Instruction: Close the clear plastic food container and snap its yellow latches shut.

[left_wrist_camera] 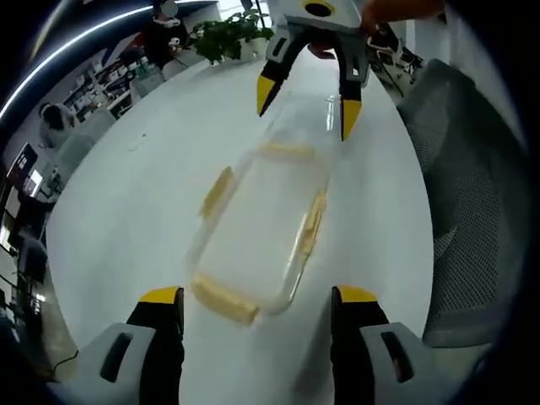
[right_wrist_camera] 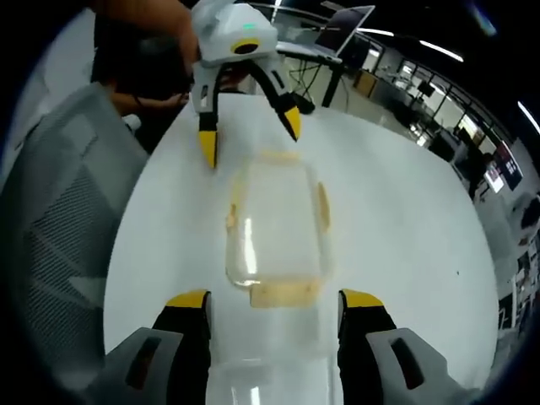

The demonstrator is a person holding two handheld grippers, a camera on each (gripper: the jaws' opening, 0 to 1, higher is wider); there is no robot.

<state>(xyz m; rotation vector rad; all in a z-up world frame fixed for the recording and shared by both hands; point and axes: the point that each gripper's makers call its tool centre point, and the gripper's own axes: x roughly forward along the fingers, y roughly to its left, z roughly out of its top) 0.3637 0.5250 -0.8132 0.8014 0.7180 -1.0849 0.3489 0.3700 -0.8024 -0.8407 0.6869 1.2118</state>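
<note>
A clear plastic food container [left_wrist_camera: 253,228] [right_wrist_camera: 278,228] lies on the white table [left_wrist_camera: 126,211] between my two grippers, with a yellow latch [left_wrist_camera: 224,299] [right_wrist_camera: 287,293] on each of its sides. A clear flat piece, seemingly the lid [left_wrist_camera: 304,114] [right_wrist_camera: 261,380], lies at the container's end by the right gripper. My left gripper [left_wrist_camera: 257,295] [right_wrist_camera: 249,135] is open at one short end, its jaws wide and holding nothing. My right gripper [right_wrist_camera: 274,299] [left_wrist_camera: 308,105] faces it from the other end, open, with the lid piece lying between its jaws.
A grey mesh chair [left_wrist_camera: 472,211] [right_wrist_camera: 59,219] stands against the table's edge on one side. A potted plant [left_wrist_camera: 228,34] sits at the far end of the table. A person's hand [left_wrist_camera: 396,8] holds the right gripper. An office with desks lies beyond.
</note>
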